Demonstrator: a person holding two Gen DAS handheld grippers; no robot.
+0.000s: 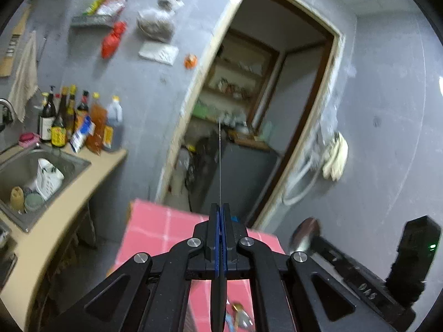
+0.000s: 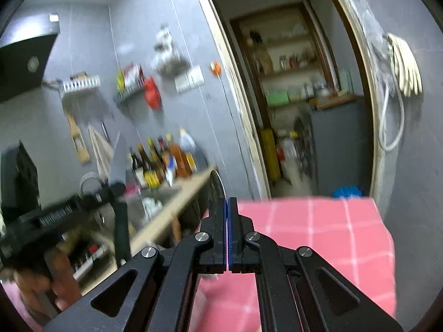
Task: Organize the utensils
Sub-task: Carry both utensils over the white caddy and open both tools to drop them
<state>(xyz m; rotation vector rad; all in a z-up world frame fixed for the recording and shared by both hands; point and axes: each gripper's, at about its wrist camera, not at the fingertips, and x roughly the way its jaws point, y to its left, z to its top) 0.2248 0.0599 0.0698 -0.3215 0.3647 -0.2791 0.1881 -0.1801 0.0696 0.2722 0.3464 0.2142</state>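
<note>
My left gripper (image 1: 220,210) is shut on a knife with a black handle; its blade (image 1: 220,160) points up and forward, seen edge-on. In the right wrist view the same knife (image 2: 119,163) shows at the left, held upright by the left gripper. My right gripper (image 2: 226,204) is shut on a metal spoon; its bowl (image 2: 216,186) sticks up above the fingers. The spoon bowl (image 1: 306,233) also shows at the lower right of the left wrist view. Both grippers are raised above a table with a pink checked cloth (image 2: 318,229).
A counter (image 1: 91,177) with a steel sink (image 1: 30,174) holding dishes runs along the left, with several sauce bottles (image 1: 80,121) at the back. Racks and bags hang on the grey wall (image 1: 110,19). An open doorway (image 1: 249,110) leads to a pantry ahead.
</note>
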